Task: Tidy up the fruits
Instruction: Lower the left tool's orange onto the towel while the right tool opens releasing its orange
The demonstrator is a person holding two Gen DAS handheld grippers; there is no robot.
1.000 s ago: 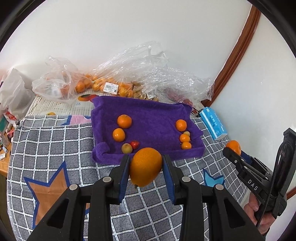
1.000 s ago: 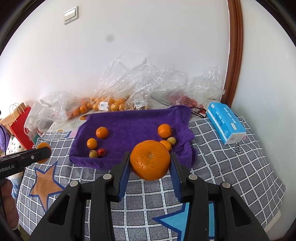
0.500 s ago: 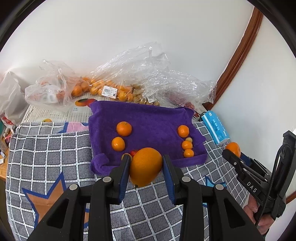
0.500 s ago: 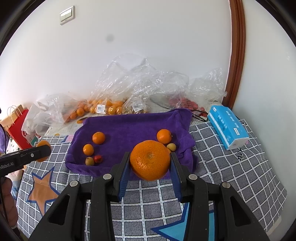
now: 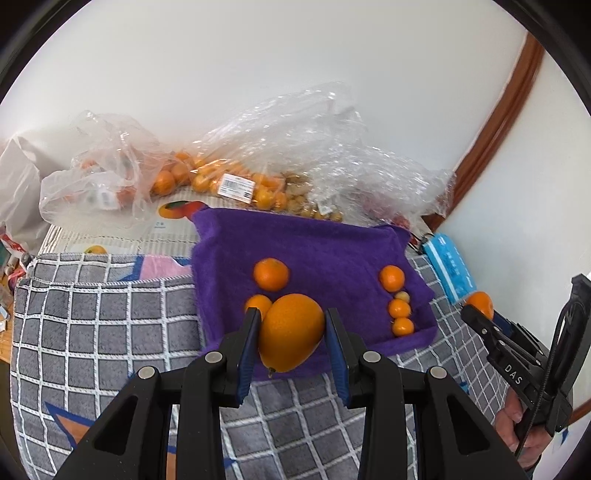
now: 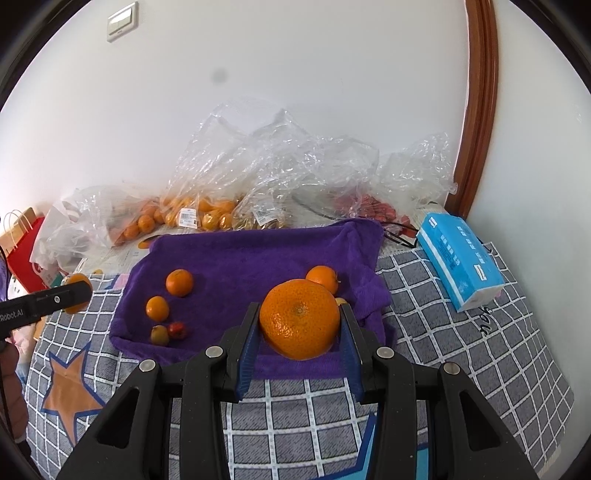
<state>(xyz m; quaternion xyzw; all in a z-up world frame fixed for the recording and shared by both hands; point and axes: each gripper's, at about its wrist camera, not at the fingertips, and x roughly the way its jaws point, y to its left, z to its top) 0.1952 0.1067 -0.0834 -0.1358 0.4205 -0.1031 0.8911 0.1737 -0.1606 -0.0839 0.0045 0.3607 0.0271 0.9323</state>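
Left wrist view shows the left gripper (image 5: 291,334) with its blue-padded jaws narrowly parted and clamped on an oval orange fruit (image 5: 291,332), held over the near edge of a purple towel (image 5: 332,251). Lettering "DAS" runs along the right gripper (image 5: 478,310) at the frame's edge, gripped by a hand (image 5: 521,439). Right wrist view shows the right gripper (image 6: 298,325) pinching a large round mandarin (image 6: 299,319) between slightly spread jaws, also above the towel's near edge; the left gripper's finger at far left carries the partial wording "Robot.AI". Smaller oranges (image 6: 179,282), a yellowish fruit (image 6: 159,335) and a red one (image 6: 177,329) lie on the towel. Behind it, clear plastic bags (image 6: 273,173) of citrus bear white barcode stickers (image 5: 236,186), too small to read. A blue tissue pack (image 6: 460,262) with unreadable print rests on the grey checked blanket (image 6: 461,343) with star motifs. A white wall (image 6: 295,81), a wall switch (image 6: 122,20) and brown door trim (image 6: 478,107) frame the room.
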